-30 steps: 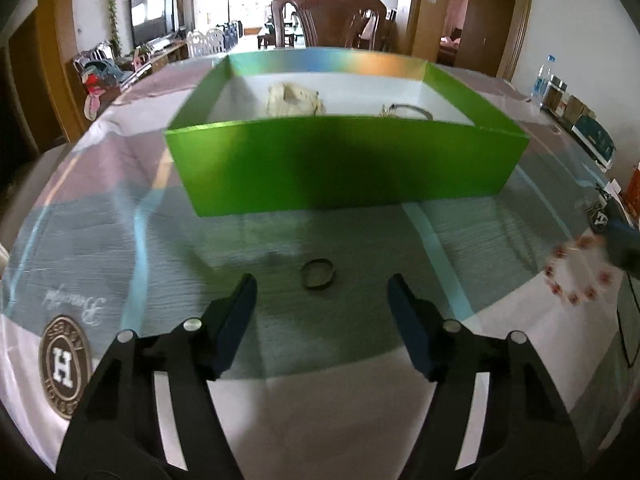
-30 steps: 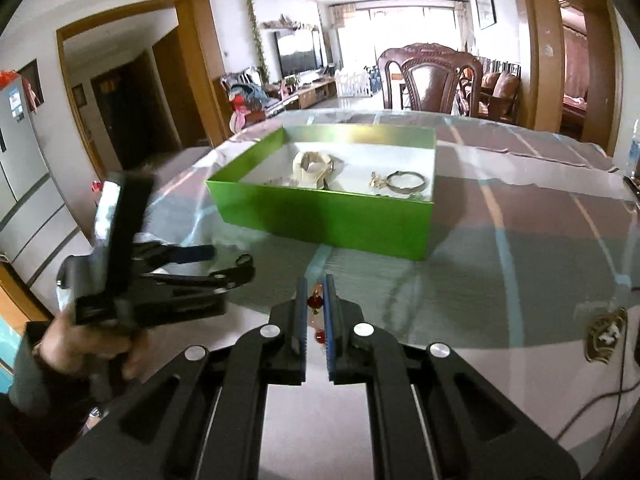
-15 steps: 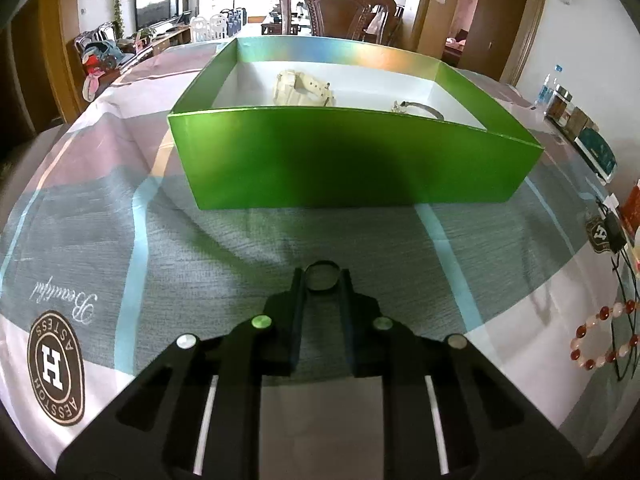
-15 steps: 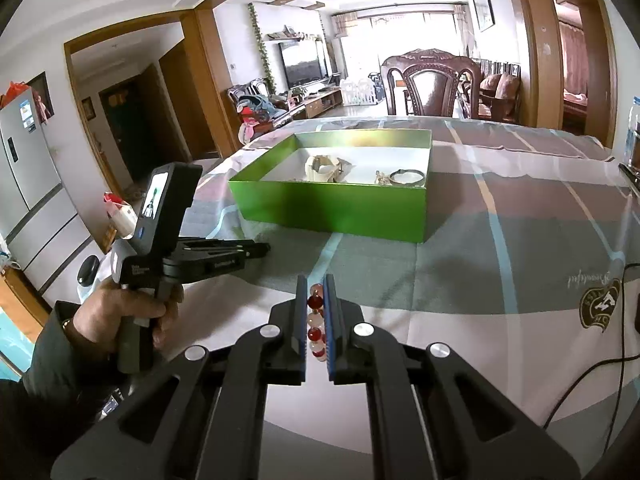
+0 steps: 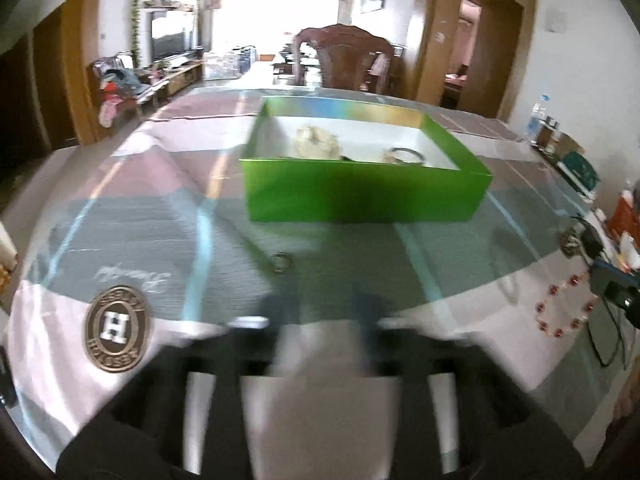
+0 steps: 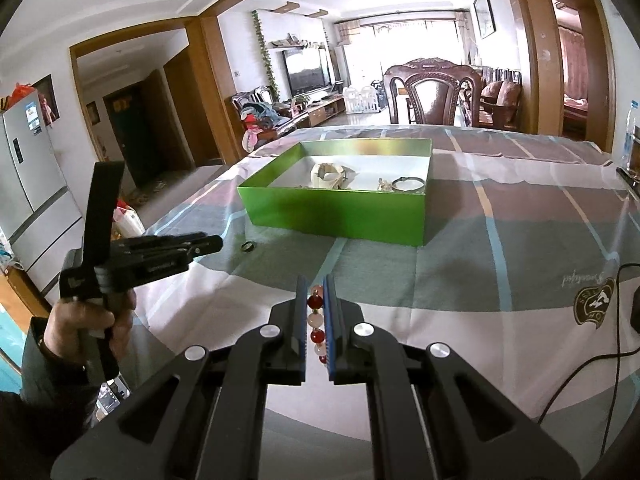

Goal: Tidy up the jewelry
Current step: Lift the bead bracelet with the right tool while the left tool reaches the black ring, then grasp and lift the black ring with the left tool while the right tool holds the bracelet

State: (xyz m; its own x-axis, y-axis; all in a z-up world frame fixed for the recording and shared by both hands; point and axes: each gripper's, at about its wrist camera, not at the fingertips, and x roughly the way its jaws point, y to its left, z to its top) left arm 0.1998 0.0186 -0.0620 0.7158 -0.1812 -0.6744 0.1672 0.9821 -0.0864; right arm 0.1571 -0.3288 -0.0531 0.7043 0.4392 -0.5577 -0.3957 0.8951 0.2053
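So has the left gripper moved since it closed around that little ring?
Yes. The left gripper has backed away from the green box; its jaws are opening with nothing between them, and the ring lies on the cloth ahead.

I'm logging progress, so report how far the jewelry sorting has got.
Done: a cream bracelet and a metal bangle lie in the green box. In hand: the right hand-held gripper is shut on the red and white bead bracelet. Left: the small ring sits on the tablecloth, not gripped; the left hand-held gripper is opening with nothing between its jaws.
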